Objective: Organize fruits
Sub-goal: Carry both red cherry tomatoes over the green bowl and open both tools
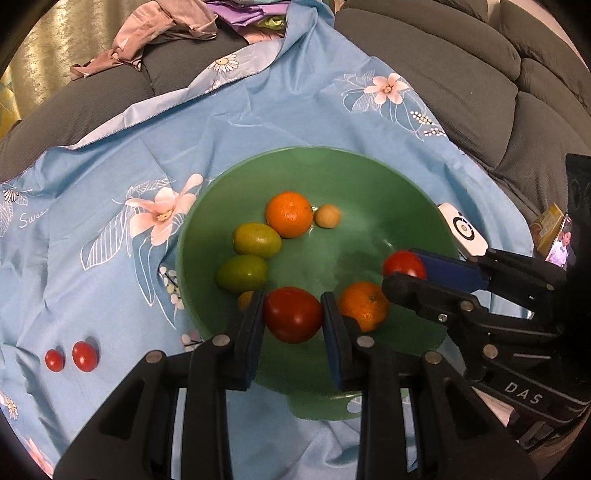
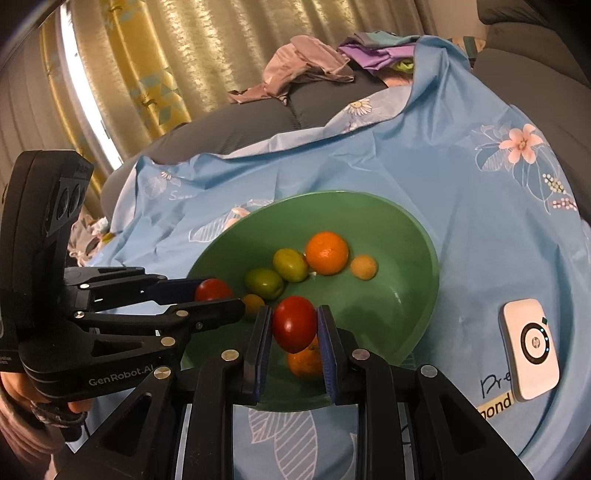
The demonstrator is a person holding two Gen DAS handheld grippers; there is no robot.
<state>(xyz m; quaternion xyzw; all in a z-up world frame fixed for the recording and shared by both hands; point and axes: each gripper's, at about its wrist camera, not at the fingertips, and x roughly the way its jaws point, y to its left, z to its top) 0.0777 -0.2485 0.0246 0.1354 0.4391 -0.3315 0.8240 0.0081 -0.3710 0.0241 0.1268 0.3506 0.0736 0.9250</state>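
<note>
A green bowl (image 1: 369, 177) (image 2: 413, 229) sits on the blue floral cloth. It holds two oranges (image 1: 289, 214) (image 1: 364, 309), two green fruits (image 1: 257, 240) (image 1: 242, 273), and small yellow fruits (image 1: 327, 216). My left gripper (image 1: 293, 314) is shut on a red tomato (image 1: 293, 314) over the bowl's near side. My right gripper (image 2: 294, 328) is shut on another red tomato (image 2: 294, 324) over the bowl; it shows in the left wrist view (image 1: 402, 267) too. Two small red tomatoes (image 1: 54, 360) (image 1: 85, 356) lie on the cloth left of the bowl.
A white HP device (image 2: 530, 349) (image 1: 463, 229) lies on the cloth right of the bowl. Crumpled clothes (image 1: 159, 29) lie on the grey sofa (image 1: 461, 81) behind. A phone with a lit screen (image 1: 561, 243) is at the right edge. Curtains (image 2: 166, 55) hang at the back.
</note>
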